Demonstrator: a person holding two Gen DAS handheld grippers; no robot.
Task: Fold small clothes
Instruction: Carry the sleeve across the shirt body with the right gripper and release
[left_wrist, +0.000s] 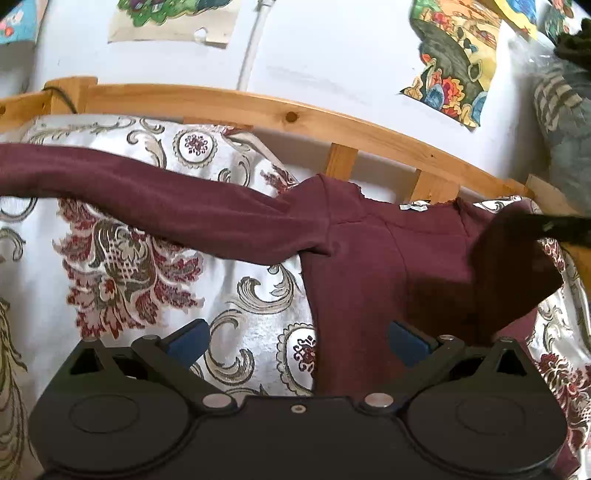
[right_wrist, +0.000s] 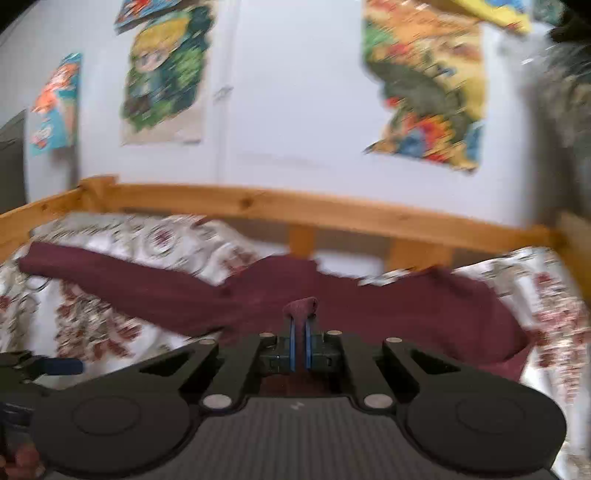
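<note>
right claw pinching maroon top's sleeve

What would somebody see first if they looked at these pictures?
First comes the dark red top spread on the flowery bedcover, with one long sleeve stretched out to the left. The right gripper is pinching a bit of that red cloth, while the left gripper hangs open over the top's lower edge. Behind the wooden bed rail, bright cartoon posters hang on the white wall.
</note>
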